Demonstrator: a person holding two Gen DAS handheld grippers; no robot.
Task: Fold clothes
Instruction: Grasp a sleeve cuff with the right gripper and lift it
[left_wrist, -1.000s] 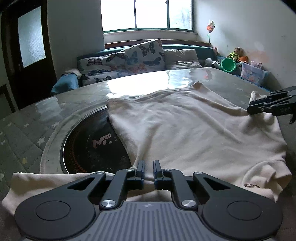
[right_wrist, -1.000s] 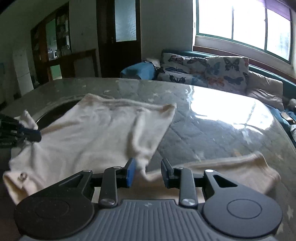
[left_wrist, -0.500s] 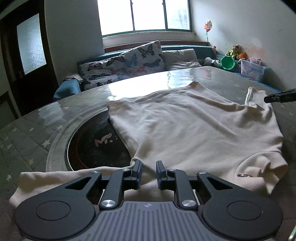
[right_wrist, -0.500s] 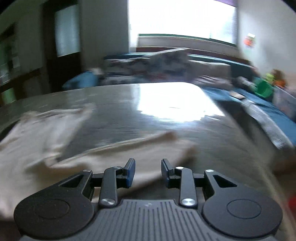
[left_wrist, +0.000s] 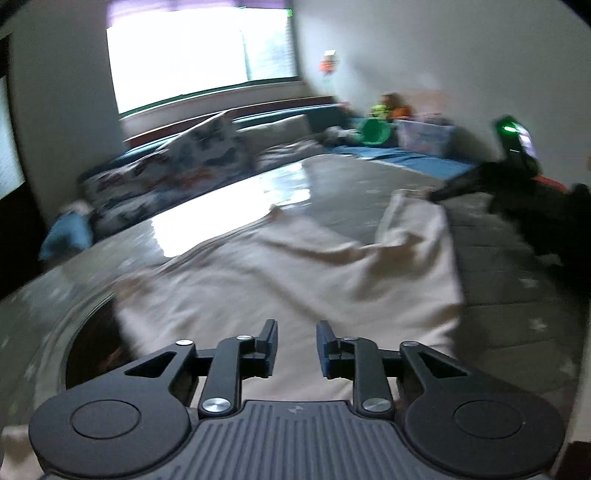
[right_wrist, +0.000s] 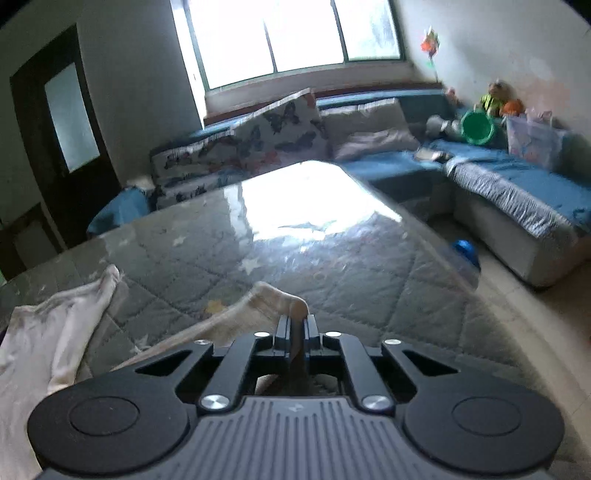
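Right fingers (right_wrist: 295, 328) pinching sleeve (right_wrist: 258, 299) (cream), left gripper (left_wrist: 295, 339) agape

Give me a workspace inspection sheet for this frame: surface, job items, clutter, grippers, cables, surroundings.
Surface: quilted star-print table cover under a glossy clear sheet; dark round inset at the left.
Job's things: cream garment spread on the table, blurred in the left view; its sleeve cuff is raised off the table.
Clutter: nothing seen on the table besides the garment.
Grippers: left gripper open above the garment, holding nothing; right gripper shut on the sleeve cuff.
Cables: nothing seen.
Surroundings: bright window, blue sofa with butterfly cushions, green bucket, toys, dark door.
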